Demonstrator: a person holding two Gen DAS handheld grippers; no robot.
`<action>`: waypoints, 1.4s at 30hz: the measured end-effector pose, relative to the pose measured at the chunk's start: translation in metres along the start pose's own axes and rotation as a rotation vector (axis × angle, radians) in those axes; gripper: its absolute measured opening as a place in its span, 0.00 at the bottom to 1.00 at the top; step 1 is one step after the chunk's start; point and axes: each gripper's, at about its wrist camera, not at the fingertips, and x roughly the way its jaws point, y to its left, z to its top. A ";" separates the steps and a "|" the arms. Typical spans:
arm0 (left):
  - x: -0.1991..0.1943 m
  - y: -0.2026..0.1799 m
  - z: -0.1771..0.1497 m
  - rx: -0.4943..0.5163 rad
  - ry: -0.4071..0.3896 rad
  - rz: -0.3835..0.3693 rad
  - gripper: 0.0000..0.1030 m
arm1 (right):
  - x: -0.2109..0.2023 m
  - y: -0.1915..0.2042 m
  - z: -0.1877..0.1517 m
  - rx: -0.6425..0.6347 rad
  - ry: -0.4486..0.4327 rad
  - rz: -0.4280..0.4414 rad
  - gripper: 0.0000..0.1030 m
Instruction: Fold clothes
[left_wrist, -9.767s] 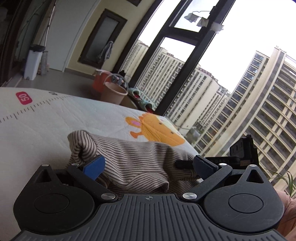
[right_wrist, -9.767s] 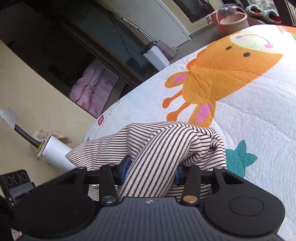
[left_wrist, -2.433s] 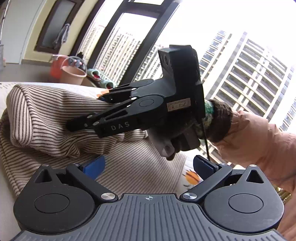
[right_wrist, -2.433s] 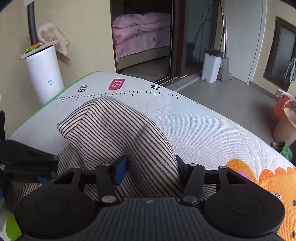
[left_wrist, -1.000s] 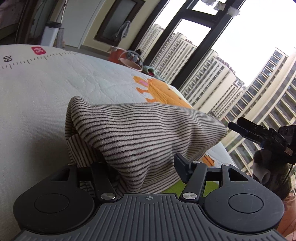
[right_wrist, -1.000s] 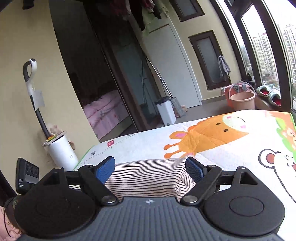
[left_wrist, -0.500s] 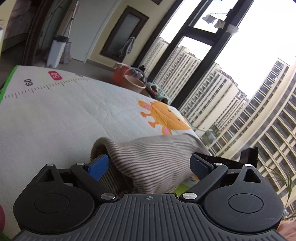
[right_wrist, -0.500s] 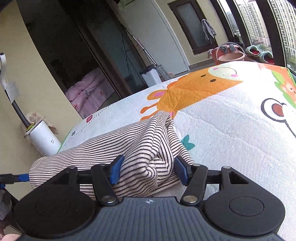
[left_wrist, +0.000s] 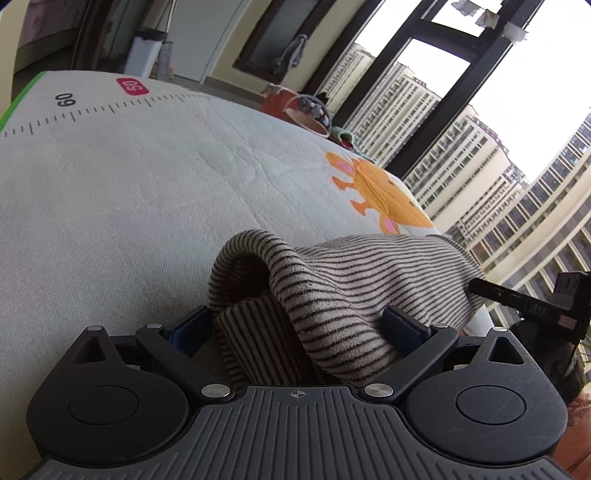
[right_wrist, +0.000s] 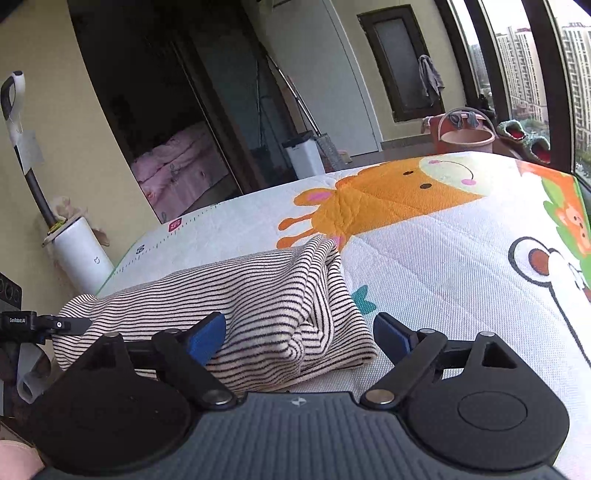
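A folded garment with beige and black stripes (left_wrist: 351, 266) lies in a thick bundle on the printed play mat (left_wrist: 147, 177). My left gripper (left_wrist: 297, 326) is open wide around the bundle's rolled end, and the cloth bulges between its blue pads without being pinched. In the right wrist view the garment (right_wrist: 240, 291) stretches leftward across the mat (right_wrist: 443, 277). My right gripper (right_wrist: 299, 338) is opening; the cloth's near end sits between its jaws and the right pad stands clear. Each gripper's tip shows at the other view's edge: the right gripper (left_wrist: 517, 295) and the left gripper (right_wrist: 48, 325).
Beyond the mat's far edge stand a pink bucket (right_wrist: 467, 134), slippers (right_wrist: 524, 140) and a white bin (right_wrist: 304, 155). A white cylinder holding a vacuum handle (right_wrist: 81, 254) stands at the mat's left corner. Tall windows (left_wrist: 424, 92) run along the far side.
The left gripper let go of the cloth a second ago and has since pushed in closer around the fold. The right jaws pinched the cloth half a second ago and have now spread off it.
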 end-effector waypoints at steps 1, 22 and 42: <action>-0.001 0.000 -0.001 0.004 0.001 -0.001 0.97 | 0.003 -0.002 0.007 -0.005 0.004 0.004 0.88; 0.021 0.014 0.037 -0.016 -0.068 -0.084 0.75 | 0.083 -0.012 0.054 0.119 0.068 0.086 0.49; 0.059 0.036 0.106 0.051 -0.140 0.096 0.83 | 0.115 -0.045 0.094 0.129 -0.139 -0.121 0.78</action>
